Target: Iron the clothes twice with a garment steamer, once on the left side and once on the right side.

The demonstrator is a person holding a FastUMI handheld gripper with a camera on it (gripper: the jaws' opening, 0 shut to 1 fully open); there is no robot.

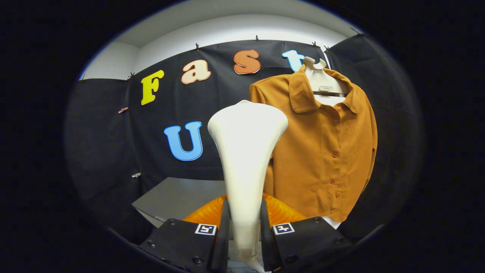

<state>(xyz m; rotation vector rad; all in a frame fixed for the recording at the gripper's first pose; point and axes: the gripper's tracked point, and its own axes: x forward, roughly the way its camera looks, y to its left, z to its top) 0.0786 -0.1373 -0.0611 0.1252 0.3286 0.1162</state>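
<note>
Steamer (pixel 246 151), one, clamped in the tool (pixel 244 227); one shirt (pixel 326 151) beyond.

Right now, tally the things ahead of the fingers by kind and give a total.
Garment steamer, held between the fingers: 1
Shirt, on the hanger beyond the steamer: 1
Hanger: 1
Grey table, behind the fingers: 1
Total: 4

Your gripper (pixel 244 223) is clamped on the garment steamer (pixel 246 151); both fingers press its narrow handle from either side, held upright between them; its wide head rises beyond your fingertips; your gripper points level, forward.
</note>
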